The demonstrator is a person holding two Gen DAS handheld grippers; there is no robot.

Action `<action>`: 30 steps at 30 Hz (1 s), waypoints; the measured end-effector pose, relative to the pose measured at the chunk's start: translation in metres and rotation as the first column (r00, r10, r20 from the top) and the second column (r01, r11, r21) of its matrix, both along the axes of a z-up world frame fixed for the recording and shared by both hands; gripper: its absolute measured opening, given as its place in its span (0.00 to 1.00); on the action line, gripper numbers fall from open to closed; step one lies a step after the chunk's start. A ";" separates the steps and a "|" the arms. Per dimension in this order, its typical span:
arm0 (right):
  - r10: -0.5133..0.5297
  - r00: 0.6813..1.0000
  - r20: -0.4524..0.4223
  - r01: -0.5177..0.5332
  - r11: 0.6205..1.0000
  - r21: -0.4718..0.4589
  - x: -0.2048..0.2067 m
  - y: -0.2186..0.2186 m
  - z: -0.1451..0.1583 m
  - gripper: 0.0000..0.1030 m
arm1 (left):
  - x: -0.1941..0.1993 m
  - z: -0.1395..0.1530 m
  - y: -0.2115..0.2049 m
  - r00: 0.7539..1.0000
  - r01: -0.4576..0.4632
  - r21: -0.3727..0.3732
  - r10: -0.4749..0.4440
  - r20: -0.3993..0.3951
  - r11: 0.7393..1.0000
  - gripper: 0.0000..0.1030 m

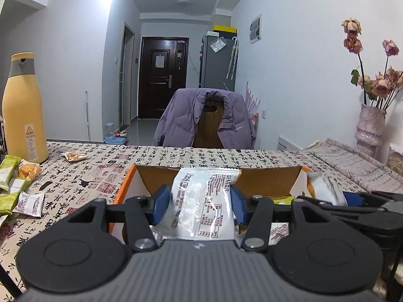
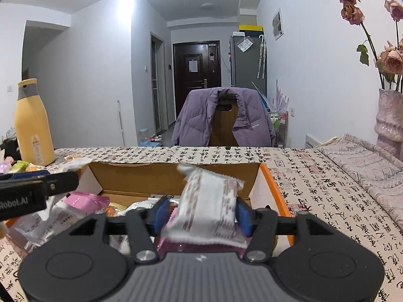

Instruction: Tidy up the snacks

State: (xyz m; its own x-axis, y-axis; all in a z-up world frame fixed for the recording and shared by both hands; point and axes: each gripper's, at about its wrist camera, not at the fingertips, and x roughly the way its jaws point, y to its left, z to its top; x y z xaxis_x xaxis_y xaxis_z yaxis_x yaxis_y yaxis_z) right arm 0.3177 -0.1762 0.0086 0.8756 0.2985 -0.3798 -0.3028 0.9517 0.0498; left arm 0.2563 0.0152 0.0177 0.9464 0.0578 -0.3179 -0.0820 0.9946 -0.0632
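Note:
My left gripper (image 1: 200,205) is shut on a white snack packet (image 1: 204,201) with red print, held over the open cardboard box (image 1: 131,173) with an orange rim. My right gripper (image 2: 200,214) is shut on another white snack packet (image 2: 211,209) with red print, held over the same box (image 2: 272,183). Several packets lie inside the box, among them a pink one (image 2: 87,201). The right gripper also shows at the right of the left wrist view (image 1: 352,201), holding its packet. The left gripper shows at the left of the right wrist view (image 2: 37,186).
Loose snacks lie on the tablecloth at the left: green packets (image 1: 7,171), a biscuit pack (image 1: 26,170), a small white packet (image 1: 29,203) and an orange-white one (image 1: 75,156). A yellow bottle (image 1: 24,110) stands at the back left. A flower vase (image 1: 370,125) stands at the right. A chair with a purple jacket (image 1: 204,120) is behind the table.

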 end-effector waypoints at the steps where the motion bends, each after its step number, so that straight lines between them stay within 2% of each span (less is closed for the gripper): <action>1: 0.000 1.000 -0.001 0.000 1.000 0.013 0.000 -0.002 0.000 0.82 | -0.001 0.000 0.002 1.000 -0.002 0.000 0.002 0.007 1.000 0.61; 2: -0.003 1.000 0.006 0.002 1.000 0.029 -0.002 -0.005 0.001 0.97 | -0.002 0.000 0.002 1.000 -0.007 -0.002 0.007 0.013 1.000 0.74; 3: -0.004 1.000 0.017 0.003 0.999 0.035 -0.004 -0.007 0.002 0.99 | -0.004 0.001 0.004 1.000 -0.014 -0.006 0.014 0.023 1.000 0.82; 4: -0.003 1.000 0.030 0.002 0.999 0.034 -0.005 -0.008 0.003 0.99 | -0.006 0.001 0.005 0.999 -0.024 -0.010 0.024 0.039 1.000 0.95; 5: -0.007 0.999 0.040 0.005 0.999 0.035 -0.006 -0.008 0.004 1.00 | -0.008 0.001 0.007 0.998 -0.033 -0.015 0.034 0.053 0.999 1.00; 11: -0.016 0.999 0.042 0.015 1.000 0.025 -0.006 -0.008 0.006 1.00 | -0.006 0.008 0.010 0.998 -0.047 -0.042 0.049 0.048 0.998 1.00; 17: -0.031 0.998 0.046 0.031 1.000 0.003 -0.019 -0.009 0.023 1.00 | -0.018 0.024 0.011 0.997 -0.052 -0.063 0.055 0.052 0.997 1.00; 26: -0.011 0.997 0.072 0.012 1.000 -0.016 -0.073 -0.026 0.047 1.00 | -0.062 0.042 0.015 0.999 -0.008 -0.068 0.011 0.038 0.998 1.00; 30: 0.001 0.997 0.076 0.000 1.000 -0.024 -0.103 -0.038 0.049 1.00 | -0.091 0.042 0.017 0.999 0.045 -0.064 -0.044 0.021 0.997 1.00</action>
State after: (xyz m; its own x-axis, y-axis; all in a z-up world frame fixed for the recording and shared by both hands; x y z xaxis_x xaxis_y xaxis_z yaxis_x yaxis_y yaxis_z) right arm 0.2151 -0.2144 0.0579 0.9020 0.2905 -0.3193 -0.3053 0.9522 0.0039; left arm 0.1656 0.0320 0.0596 0.9536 -0.0047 -0.3009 -0.0357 0.9911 -0.1285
